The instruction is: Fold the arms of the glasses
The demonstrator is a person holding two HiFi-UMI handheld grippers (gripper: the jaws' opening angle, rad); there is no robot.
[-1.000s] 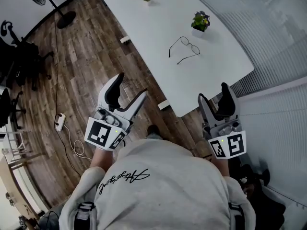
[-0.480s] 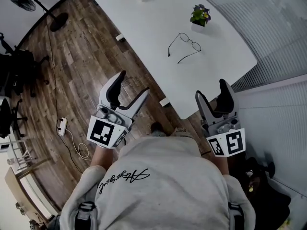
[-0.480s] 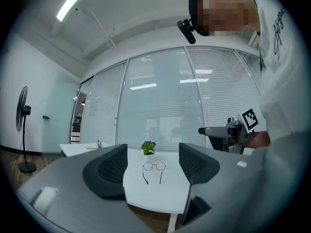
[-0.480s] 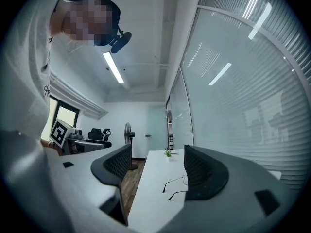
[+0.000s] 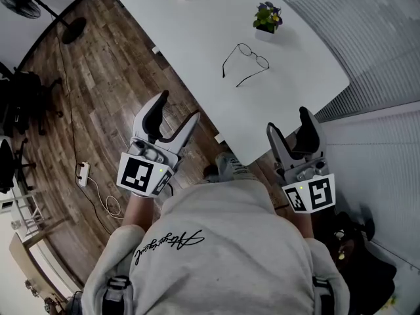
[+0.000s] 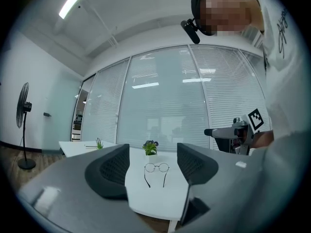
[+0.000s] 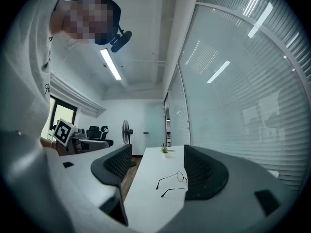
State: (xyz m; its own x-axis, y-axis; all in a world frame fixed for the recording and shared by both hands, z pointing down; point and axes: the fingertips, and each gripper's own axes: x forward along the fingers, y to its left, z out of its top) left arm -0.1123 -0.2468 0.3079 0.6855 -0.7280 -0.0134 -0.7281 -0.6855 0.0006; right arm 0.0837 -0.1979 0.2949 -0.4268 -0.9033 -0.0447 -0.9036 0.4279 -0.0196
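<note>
Behind the glasses on the table stands a potted plant.

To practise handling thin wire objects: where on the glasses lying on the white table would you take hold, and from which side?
Probably one temple arm near its free tip, coming from the near edge of the table. The glasses lie with both arms spread open, tips towards that edge, lenses towards the potted plant, so the tips are closest and give leverage for folding.
</note>
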